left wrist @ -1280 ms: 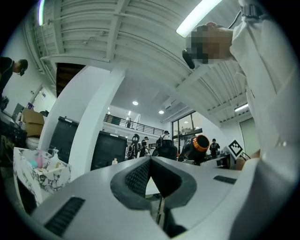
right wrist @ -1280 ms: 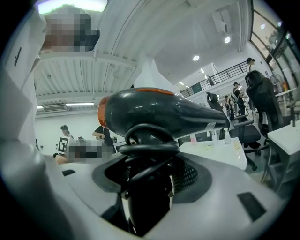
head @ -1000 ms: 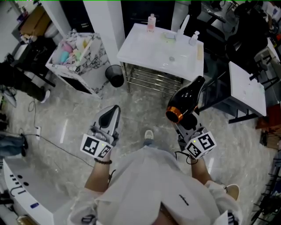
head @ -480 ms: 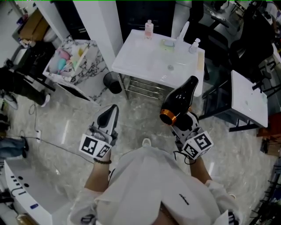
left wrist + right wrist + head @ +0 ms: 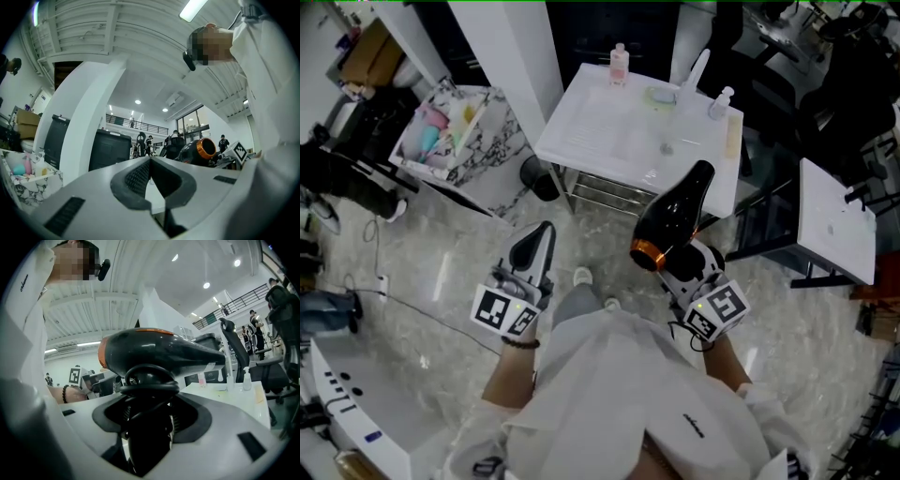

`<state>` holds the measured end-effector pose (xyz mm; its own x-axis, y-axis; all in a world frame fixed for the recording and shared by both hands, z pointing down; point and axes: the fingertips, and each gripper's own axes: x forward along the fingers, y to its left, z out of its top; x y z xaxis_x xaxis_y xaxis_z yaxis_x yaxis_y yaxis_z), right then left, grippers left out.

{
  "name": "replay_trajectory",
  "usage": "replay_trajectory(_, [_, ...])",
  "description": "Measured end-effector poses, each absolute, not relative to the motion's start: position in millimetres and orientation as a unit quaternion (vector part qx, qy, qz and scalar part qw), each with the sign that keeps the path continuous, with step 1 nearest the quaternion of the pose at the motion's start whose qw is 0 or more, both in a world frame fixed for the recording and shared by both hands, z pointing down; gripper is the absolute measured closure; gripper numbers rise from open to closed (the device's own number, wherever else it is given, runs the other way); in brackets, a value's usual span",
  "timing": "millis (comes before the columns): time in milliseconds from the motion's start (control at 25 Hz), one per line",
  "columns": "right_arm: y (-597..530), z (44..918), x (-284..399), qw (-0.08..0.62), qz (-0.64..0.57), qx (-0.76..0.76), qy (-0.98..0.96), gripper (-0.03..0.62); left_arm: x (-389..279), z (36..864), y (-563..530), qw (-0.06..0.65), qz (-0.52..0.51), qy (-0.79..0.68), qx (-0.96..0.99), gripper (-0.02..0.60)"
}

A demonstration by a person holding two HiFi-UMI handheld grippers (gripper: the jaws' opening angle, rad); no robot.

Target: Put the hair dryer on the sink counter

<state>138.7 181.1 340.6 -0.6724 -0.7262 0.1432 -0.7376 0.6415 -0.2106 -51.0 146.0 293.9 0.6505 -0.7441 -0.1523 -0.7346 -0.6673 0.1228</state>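
A black hair dryer (image 5: 673,220) with an orange rear ring is held over the floor just in front of the white sink counter (image 5: 602,131), nozzle toward it. My right gripper (image 5: 683,265) is shut on its handle; in the right gripper view the handle and the coiled cord (image 5: 147,383) fill the space between the jaws under the dryer's body (image 5: 159,352). My left gripper (image 5: 534,246) hangs to the left, shut and empty, its tips meeting (image 5: 151,171). From there the hair dryer (image 5: 199,150) shows at the right.
On the counter stand a pink bottle (image 5: 620,64), a white faucet (image 5: 694,64) and a pump bottle (image 5: 721,100). A marble-patterned cart (image 5: 450,122), a white pillar (image 5: 511,66) and a black bin (image 5: 535,174) are left of it. A white table (image 5: 839,220) stands right.
Both grippers have moved forward toward the sink counter, the right one carrying the hair dryer. The counter now lies closer, and a foot has stepped forward between the grippers.
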Motion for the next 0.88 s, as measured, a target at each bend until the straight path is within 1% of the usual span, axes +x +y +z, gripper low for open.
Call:
replay_trajectory(440, [127,346,120,0.029,0.125,0.389,-0.912,0.330,-42,298,75,0.028,-0.099,-0.387,0.916,0.558])
replay_trajectory(880, [-7,355,80,0.047,0.130,0.383,-0.914,0.330,-55,311,-82,0.044,-0.104,-0.363,0.925,0.558])
